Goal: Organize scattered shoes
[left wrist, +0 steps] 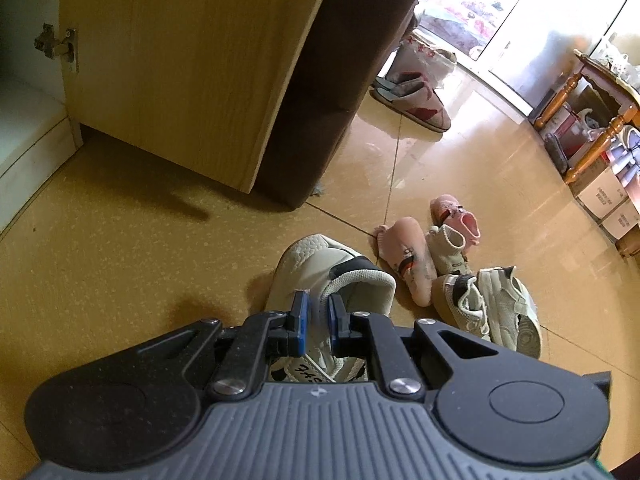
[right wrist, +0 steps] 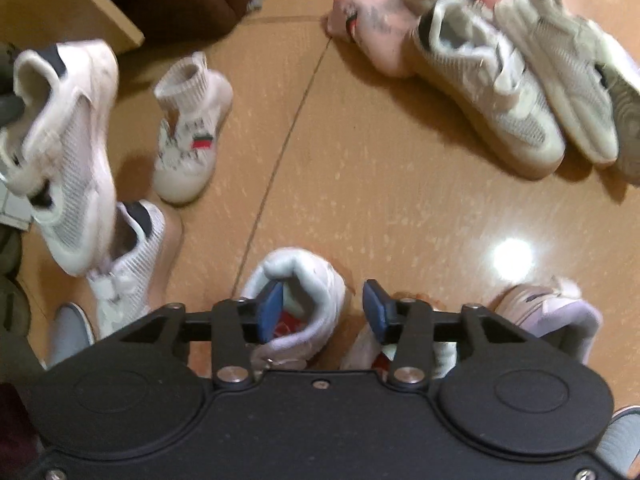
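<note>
My left tongs point(left wrist: 318, 316) are pinched shut on the collar of a white sneaker point(left wrist: 320, 264), which hangs toe-away over the tan floor point(left wrist: 120, 240). Only the left view shows the open wooden cabinet door point(left wrist: 180, 60), a slipper point(left wrist: 412, 100) beyond it and stacked boxes point(left wrist: 608, 200) under a wooden table at right. My right tongs point(right wrist: 323, 306) stand about half open, gripping nothing; one blue pad sits inside the collar of a pale high-top point(right wrist: 304, 300) on the floor, the other outside it. Only the right view shows a second pale high-top point(right wrist: 552, 312) just right of the tongs, plus a knit sock-shoe point(right wrist: 188, 128) and two white sneakers at left. Far pile point(right wrist: 480, 60): two beige sneakers and several small pink and beige shoes, overlapping, so I can't count them exactly.
</note>
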`<act>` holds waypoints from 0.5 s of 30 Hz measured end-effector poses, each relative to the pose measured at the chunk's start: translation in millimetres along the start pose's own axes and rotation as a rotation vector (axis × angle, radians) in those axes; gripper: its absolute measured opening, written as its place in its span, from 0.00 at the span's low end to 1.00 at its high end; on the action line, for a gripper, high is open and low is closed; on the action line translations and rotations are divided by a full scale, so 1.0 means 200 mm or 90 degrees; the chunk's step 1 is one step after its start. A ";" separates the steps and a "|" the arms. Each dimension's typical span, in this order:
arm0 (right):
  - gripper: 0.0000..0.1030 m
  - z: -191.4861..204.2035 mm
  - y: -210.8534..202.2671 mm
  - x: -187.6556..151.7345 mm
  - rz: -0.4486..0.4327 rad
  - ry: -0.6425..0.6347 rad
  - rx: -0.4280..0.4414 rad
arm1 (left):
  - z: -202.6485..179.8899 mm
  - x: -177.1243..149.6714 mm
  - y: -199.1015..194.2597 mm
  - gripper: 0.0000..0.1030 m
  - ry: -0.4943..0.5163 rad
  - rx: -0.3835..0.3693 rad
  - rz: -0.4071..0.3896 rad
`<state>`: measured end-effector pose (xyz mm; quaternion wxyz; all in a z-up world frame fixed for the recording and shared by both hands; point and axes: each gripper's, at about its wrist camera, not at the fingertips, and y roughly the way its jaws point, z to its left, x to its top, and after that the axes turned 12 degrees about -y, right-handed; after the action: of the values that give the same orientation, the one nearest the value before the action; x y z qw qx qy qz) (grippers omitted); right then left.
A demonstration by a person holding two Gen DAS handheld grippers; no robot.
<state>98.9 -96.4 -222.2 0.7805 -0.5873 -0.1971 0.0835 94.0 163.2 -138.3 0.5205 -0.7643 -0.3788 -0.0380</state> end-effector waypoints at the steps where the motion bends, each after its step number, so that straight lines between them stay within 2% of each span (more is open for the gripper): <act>1: 0.45 -0.01 -0.05 0.01 -0.009 0.005 0.006 | -0.02 -0.01 -0.01 0.10 0.004 -0.006 0.002; 3: 0.45 -0.05 -0.13 0.02 -0.032 0.020 0.010 | -0.07 -0.03 -0.02 0.10 0.013 -0.017 0.005; 7: 0.51 -0.27 -0.38 0.07 -0.085 0.077 0.004 | -0.17 -0.08 -0.03 0.10 0.030 -0.039 0.013; 10: 0.52 -0.46 -0.54 0.01 -0.098 0.116 -0.019 | -0.27 -0.14 -0.02 0.10 0.043 -0.058 0.028; 15: 0.52 -0.60 -0.61 -0.20 -0.079 0.160 -0.031 | -0.38 -0.27 0.02 0.10 0.046 -0.069 0.065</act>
<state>100.2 -253.3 -143.3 0.7881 -0.5987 -0.1359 -0.0441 84.2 69.8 -131.8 0.4929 -0.8079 -0.3175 -0.0597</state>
